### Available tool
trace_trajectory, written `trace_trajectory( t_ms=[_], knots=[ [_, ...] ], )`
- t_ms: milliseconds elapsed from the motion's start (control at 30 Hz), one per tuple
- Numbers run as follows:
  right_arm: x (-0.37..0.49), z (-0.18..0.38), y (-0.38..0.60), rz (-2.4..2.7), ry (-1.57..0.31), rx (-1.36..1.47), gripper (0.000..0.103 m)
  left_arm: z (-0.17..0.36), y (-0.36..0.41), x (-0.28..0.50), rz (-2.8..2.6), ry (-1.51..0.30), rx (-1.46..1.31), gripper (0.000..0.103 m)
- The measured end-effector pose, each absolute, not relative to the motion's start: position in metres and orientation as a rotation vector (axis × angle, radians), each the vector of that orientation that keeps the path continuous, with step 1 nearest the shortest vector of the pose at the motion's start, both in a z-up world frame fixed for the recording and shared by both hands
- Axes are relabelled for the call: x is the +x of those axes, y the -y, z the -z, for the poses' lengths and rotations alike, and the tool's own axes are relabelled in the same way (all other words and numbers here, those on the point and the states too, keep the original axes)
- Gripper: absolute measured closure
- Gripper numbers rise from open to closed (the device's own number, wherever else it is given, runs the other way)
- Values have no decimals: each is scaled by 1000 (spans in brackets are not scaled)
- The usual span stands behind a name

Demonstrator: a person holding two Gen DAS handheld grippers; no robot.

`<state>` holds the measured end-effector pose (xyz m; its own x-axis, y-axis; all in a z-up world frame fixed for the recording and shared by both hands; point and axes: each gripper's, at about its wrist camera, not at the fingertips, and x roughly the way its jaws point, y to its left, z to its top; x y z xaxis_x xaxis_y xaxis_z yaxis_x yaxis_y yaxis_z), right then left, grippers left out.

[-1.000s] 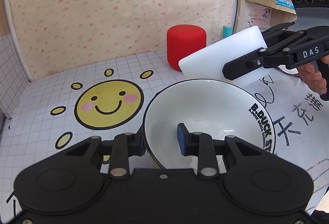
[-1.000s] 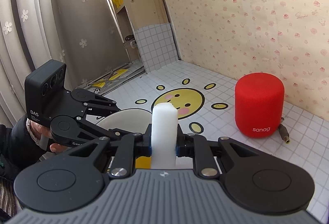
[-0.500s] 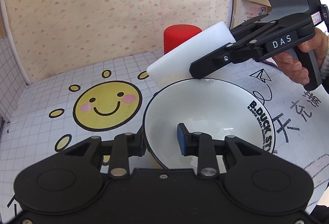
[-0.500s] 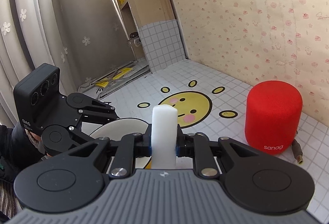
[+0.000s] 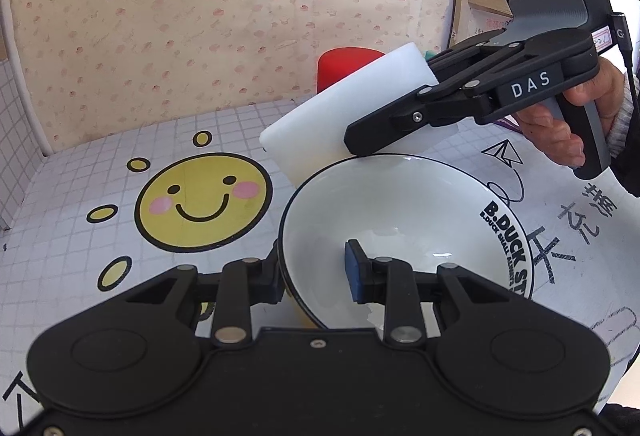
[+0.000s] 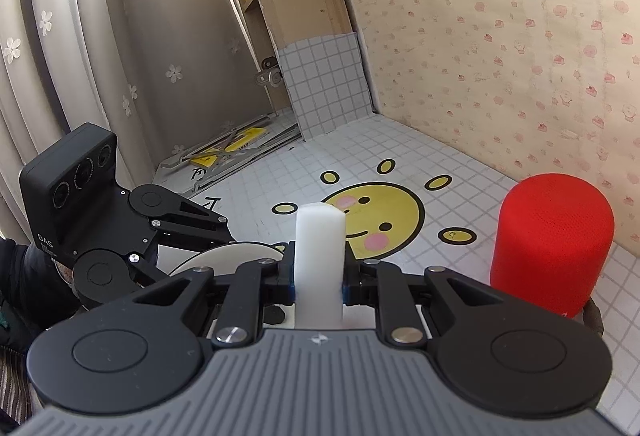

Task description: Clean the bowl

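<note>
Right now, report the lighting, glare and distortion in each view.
Left wrist view: even daylight, small glints inside the bowl, fisheye bends the wall edges, everything sharp, left gripper on the bowl rim. Right wrist view: bright light washes out the top behind the curtain, the speaker shades the table beside it, the sponge in the right gripper is crisp.
</note>
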<state>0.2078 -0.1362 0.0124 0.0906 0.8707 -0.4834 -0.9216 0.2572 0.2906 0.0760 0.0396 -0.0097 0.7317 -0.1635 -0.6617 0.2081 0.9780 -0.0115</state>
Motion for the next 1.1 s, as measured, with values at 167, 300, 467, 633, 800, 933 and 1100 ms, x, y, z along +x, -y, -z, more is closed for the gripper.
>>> trace_trajectory(
  t_ms=[167, 300, 467, 633, 800, 933, 1100],
  knots=[
    [200, -13, 150, -1307, -635, -85, 83, 10, -37, 76, 162, -723, 35, 71],
    [191, -13, 162, -1281, -621, -83, 83, 11, -33, 75, 126, -724, 28, 69],
    [184, -12, 172, -1259, -611, -67, 83, 11, -32, 73, 109, -721, 17, 69],
    [179, -10, 175, -1238, -602, -59, 83, 11, -32, 72, 114, -718, 26, 69],
    [178, -8, 176, -1224, -599, -41, 83, 11, -32, 74, 133, -719, 56, 60],
    [178, -8, 176, -1223, -600, -43, 83, 7, -39, 76, 130, -708, 89, 60],
    [179, -8, 174, -1223, -600, -48, 83, 6, -45, 86, 209, -738, 89, 61]
  ],
)
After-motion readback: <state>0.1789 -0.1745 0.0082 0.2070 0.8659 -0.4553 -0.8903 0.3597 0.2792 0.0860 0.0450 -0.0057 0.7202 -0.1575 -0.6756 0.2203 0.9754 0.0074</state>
